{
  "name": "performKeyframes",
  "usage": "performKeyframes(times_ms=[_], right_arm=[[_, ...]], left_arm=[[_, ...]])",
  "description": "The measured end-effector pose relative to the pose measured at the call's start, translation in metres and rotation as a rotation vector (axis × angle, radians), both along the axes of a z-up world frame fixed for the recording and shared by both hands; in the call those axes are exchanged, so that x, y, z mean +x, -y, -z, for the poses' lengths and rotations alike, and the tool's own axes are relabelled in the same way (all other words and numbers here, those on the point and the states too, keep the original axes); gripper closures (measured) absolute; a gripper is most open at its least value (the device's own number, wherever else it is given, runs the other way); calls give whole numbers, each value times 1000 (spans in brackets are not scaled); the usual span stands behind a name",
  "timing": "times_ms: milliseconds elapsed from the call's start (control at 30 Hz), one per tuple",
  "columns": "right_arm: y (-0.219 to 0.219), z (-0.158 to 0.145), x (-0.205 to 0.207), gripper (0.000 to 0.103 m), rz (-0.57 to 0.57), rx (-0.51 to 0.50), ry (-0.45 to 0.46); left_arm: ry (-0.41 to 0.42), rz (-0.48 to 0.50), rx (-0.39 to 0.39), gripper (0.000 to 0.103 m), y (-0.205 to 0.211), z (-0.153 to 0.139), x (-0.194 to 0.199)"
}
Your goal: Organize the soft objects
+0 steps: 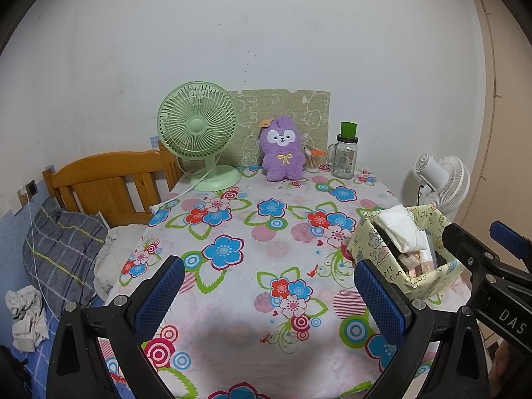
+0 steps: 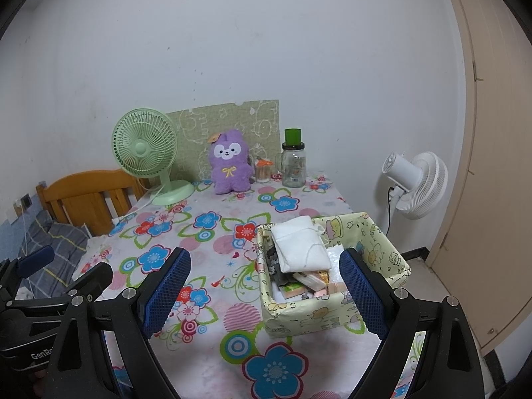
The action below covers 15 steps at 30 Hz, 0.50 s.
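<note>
A purple plush toy (image 1: 282, 148) sits upright at the back of the flowered table (image 1: 232, 232), also in the right wrist view (image 2: 230, 166). A pale yellow cartoon-print box (image 2: 335, 309) stands at the table's right side, holding a folded white cloth (image 2: 301, 247) on top of small packets; it also shows in the left wrist view (image 1: 407, 249). My left gripper (image 1: 269, 296) is open and empty above the near table. My right gripper (image 2: 266, 294) is open and empty, its fingers either side of the box's near left corner.
A green desk fan (image 1: 198, 133) with a white cord stands at the back left. A glass jar with a green lid (image 1: 345, 156) and a toothpick holder (image 1: 312, 159) stand right of the plush. A wooden bed head (image 1: 109, 179), a white floor fan (image 2: 415, 183).
</note>
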State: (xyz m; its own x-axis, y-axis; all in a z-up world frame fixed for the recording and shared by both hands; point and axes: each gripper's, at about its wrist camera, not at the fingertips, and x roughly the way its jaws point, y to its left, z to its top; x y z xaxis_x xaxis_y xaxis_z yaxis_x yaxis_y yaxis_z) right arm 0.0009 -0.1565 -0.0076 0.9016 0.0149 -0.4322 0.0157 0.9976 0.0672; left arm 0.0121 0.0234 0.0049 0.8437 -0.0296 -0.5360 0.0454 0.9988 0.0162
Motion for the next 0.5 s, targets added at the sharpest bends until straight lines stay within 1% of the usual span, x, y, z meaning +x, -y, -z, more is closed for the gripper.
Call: performKeyframes(times_ms=[500], right_arm=[[1,1,0,10,-1,2,1]], left_arm=[[6,-6,6,0,0,0,-1]])
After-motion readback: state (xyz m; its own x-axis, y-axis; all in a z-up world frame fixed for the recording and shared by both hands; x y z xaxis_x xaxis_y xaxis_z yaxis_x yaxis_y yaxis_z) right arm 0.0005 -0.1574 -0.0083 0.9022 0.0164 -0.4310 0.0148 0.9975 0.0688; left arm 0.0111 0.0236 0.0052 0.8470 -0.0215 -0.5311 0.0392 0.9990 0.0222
